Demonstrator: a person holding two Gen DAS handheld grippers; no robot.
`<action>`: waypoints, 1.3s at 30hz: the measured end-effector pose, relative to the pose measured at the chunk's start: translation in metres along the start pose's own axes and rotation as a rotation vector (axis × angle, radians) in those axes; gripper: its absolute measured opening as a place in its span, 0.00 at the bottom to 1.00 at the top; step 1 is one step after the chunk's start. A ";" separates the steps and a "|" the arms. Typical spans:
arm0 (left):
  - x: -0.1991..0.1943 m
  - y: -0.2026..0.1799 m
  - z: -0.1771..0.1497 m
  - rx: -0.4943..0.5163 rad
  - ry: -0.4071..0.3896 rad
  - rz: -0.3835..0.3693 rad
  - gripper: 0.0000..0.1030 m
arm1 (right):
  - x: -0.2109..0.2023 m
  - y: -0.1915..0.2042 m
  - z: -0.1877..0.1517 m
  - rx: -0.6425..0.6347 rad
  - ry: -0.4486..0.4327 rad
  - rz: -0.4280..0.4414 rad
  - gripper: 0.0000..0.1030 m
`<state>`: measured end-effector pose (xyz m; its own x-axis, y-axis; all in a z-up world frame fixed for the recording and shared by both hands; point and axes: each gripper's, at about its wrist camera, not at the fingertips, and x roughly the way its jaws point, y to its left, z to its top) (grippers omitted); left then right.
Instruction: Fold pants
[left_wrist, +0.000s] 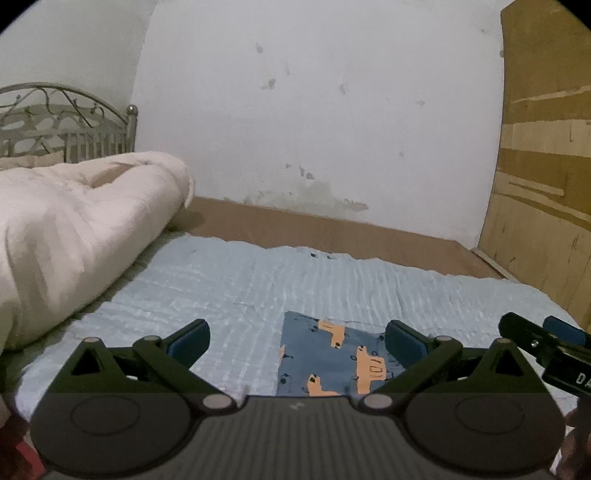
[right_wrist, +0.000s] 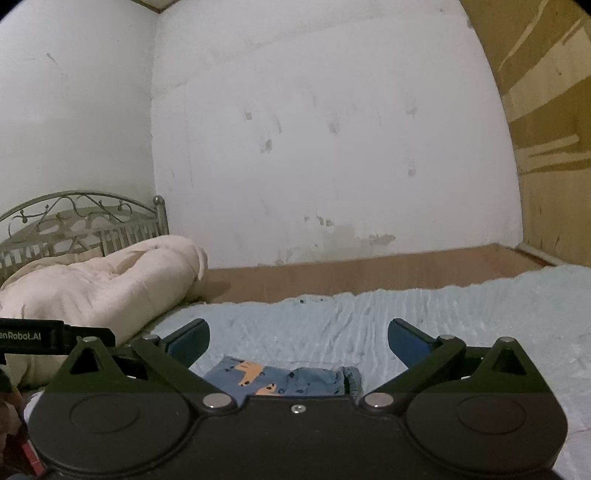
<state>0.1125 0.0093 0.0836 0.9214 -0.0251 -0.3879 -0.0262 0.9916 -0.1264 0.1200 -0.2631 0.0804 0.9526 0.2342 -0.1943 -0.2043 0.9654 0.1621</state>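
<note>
Small blue pants (left_wrist: 328, 354) with orange animal prints lie folded flat on the light blue bedspread (left_wrist: 229, 280), just ahead of my left gripper (left_wrist: 297, 339). The left gripper is open and empty above the bed, its right finger (left_wrist: 402, 345) over the pants' right edge. In the right wrist view the pants (right_wrist: 288, 380) lie just in front of my right gripper (right_wrist: 298, 341), which is open and empty, its fingers apart over the bedspread (right_wrist: 406, 306). The right gripper's tip also shows in the left wrist view (left_wrist: 546, 339) at the right edge.
A bulky cream duvet (left_wrist: 70, 229) is heaped on the left of the bed, before a metal headboard (left_wrist: 66, 125). A white wall (left_wrist: 314, 129) and brown bed frame edge (left_wrist: 332, 229) lie behind. A wooden board (left_wrist: 546, 166) stands at the right.
</note>
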 end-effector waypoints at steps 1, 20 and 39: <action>-0.005 0.001 -0.002 -0.001 -0.007 0.005 0.99 | -0.005 0.002 0.000 -0.003 -0.005 0.001 0.99; -0.047 0.000 -0.059 0.011 -0.020 0.002 0.99 | -0.084 0.016 -0.036 -0.036 -0.063 -0.097 0.99; -0.060 0.015 -0.114 0.065 0.040 0.053 0.99 | -0.111 0.024 -0.094 -0.051 0.020 -0.107 0.99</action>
<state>0.0126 0.0110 0.0013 0.9031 0.0236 -0.4288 -0.0478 0.9978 -0.0457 -0.0117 -0.2546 0.0147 0.9649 0.1316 -0.2274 -0.1138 0.9894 0.0899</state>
